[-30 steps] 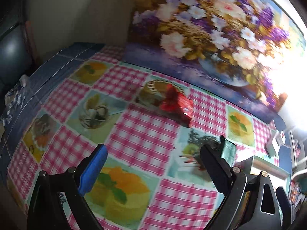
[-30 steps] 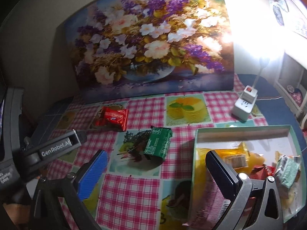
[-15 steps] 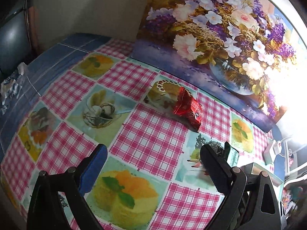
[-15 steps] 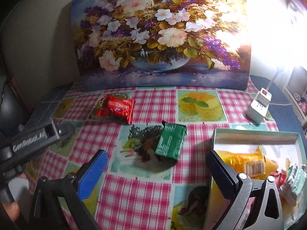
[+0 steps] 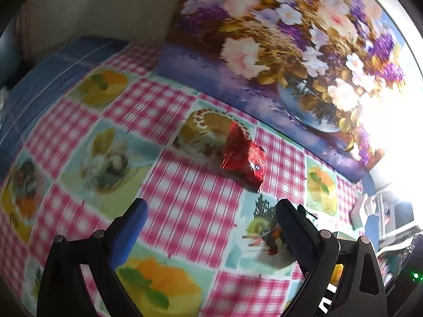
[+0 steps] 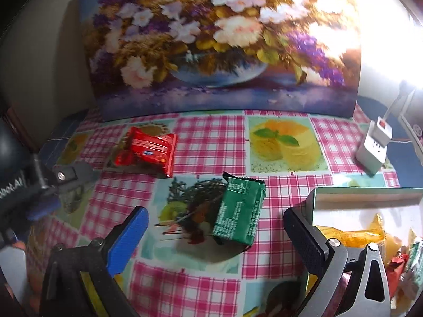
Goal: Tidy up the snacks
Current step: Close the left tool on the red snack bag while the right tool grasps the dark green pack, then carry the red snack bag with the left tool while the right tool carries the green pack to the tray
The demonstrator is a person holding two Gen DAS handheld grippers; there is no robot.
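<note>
A red snack packet (image 5: 244, 158) lies on the checked tablecloth ahead of my left gripper (image 5: 211, 218), which is open and empty. The packet also shows in the right wrist view (image 6: 152, 149). A green snack packet (image 6: 239, 215) lies between the open, empty fingers of my right gripper (image 6: 215, 225), a little ahead of them. A green-rimmed box (image 6: 367, 194) at the right holds a yellow packet (image 6: 351, 235) and other snacks. My left gripper shows at the left edge of the right wrist view (image 6: 39, 187).
A large flower painting (image 6: 219, 45) stands along the back of the table. A white power strip (image 6: 374, 148) with a cord sits at the far right. Bright light glares at the right (image 5: 391, 121).
Both grippers have moved forward and lower. The red packet has grown larger in the left view and the green packet now sits between the right fingers.
</note>
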